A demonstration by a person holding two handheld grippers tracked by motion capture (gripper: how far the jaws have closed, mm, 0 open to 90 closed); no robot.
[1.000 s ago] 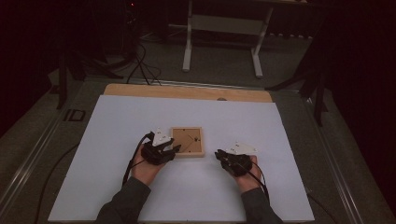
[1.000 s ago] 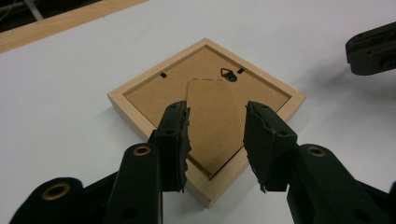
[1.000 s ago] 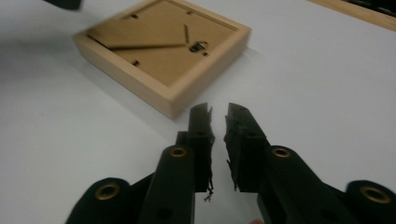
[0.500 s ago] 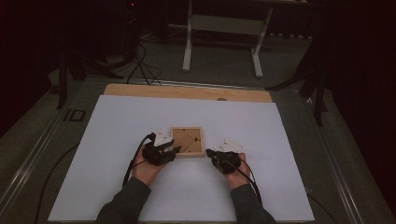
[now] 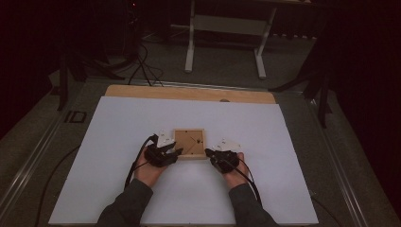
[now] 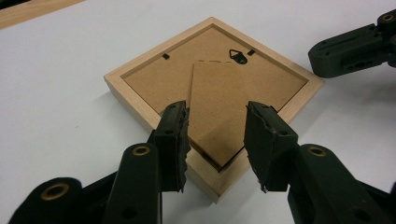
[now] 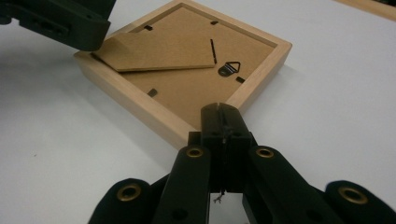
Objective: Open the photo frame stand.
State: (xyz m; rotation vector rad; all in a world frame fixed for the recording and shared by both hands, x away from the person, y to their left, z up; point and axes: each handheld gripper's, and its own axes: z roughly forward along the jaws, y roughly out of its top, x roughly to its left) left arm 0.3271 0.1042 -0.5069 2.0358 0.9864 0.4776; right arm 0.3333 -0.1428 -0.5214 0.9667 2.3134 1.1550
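Face down near the middle of the white sheet [image 5: 118,142] on the table [image 5: 189,93]: a picture frame [image 5: 189,143], stand flap [image 6: 217,107] lying across its back, hanger [image 6: 238,56] beyond it. At its near left corner, the left gripper [image 6: 216,140], jaws astride; at its near right corner, the right gripper [image 7: 222,122], jaws together.

High view dim, surroundings near black, white table [image 5: 118,142] evenly lit, slightly soft. Gripper views brighter, frame [image 6: 154,79] sharp, near jaws blurred; soft shadows, no glare.
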